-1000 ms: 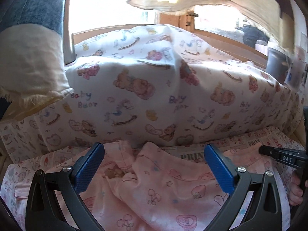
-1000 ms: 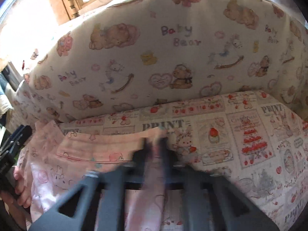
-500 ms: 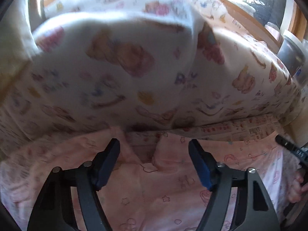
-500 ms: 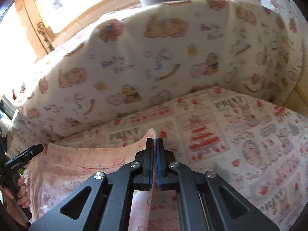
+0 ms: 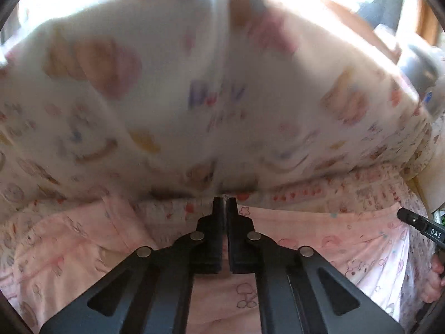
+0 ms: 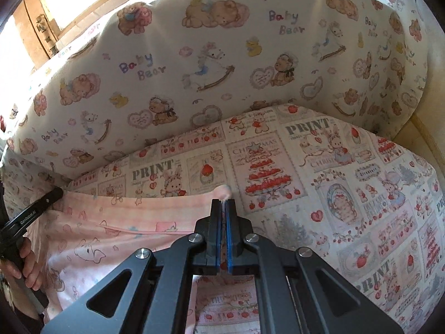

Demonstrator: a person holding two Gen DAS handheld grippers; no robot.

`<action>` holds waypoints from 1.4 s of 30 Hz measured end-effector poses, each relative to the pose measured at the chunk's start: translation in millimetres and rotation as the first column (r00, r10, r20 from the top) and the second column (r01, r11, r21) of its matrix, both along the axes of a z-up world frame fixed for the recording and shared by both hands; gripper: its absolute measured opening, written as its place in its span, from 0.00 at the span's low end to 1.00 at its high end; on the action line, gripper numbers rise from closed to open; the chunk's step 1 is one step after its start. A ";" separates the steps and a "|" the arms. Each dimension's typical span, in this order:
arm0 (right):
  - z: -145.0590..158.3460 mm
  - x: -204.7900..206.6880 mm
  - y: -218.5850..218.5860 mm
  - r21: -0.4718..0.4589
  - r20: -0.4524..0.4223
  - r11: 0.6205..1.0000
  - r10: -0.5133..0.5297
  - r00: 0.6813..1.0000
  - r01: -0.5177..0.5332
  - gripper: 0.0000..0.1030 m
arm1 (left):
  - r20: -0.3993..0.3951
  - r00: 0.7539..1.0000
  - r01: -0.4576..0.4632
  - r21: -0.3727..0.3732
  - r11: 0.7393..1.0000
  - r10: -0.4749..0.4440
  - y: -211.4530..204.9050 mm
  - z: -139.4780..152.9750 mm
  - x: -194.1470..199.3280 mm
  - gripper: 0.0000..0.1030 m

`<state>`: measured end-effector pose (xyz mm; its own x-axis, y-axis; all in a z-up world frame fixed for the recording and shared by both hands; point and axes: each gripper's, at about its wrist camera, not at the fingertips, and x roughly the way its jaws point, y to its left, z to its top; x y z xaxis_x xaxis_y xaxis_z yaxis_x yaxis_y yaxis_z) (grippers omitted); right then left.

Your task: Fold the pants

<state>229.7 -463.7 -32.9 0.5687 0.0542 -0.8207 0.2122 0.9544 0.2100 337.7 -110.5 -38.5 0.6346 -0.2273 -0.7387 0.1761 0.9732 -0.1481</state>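
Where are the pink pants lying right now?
In the right wrist view the pants lie lower left on the strawberry-print sheet, below the Baby Bear cushion; the right gripper pinches their top edge.

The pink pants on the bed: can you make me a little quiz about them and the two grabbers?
1. True or false: the right gripper is shut on the pink pants.
2. What word is printed in big grey letters on the strawberry sheet? A) PRINT B) HELLO C) SLEEP
3. What is written beside the teddy bears on the white pillow?

Key: 1. True, it pinches the top edge. 2. A. 3. "Baby Bear".
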 end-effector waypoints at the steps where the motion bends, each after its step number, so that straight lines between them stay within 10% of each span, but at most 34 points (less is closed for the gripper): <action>1: 0.9 0.6 3.9 -0.003 0.008 1.000 -0.001 1.000 0.001 0.02 | 0.057 0.998 0.004 -0.006 1.000 -0.004 1.7 6.6 -6.9 0.02; 11: -3.6 8.0 35.8 -0.089 0.088 0.996 0.012 0.996 -0.004 0.02 | 0.136 0.991 -0.006 0.087 0.996 -0.006 -11.9 18.3 -7.8 0.03; 15: 6.7 5.8 43.6 -0.168 0.113 0.985 -0.008 0.994 0.027 0.04 | 0.168 0.986 -0.048 0.158 0.986 0.021 -13.2 22.6 -18.0 0.23; 19: 41.1 -8.8 45.1 -0.151 0.179 0.988 -0.001 0.984 0.028 0.28 | 0.284 0.956 -0.105 0.082 0.991 0.078 6.5 56.5 -62.8 0.39; 27: 108.7 -105.7 70.2 -0.065 0.362 0.996 0.073 0.929 -0.053 0.28 | 0.408 0.911 -0.135 0.155 0.979 0.062 57.6 120.1 -219.9 0.46; 34: 79.3 -242.0 133.4 -0.109 0.419 0.973 0.232 0.878 -0.205 0.33 | 0.333 0.941 -0.141 0.238 0.961 0.056 80.5 81.9 -326.4 0.46; 42: 18.4 -318.4 180.5 -0.061 0.394 0.957 0.284 0.874 -0.284 0.34 | 0.195 0.973 -0.157 0.185 0.970 0.121 105.0 29.8 -356.4 0.49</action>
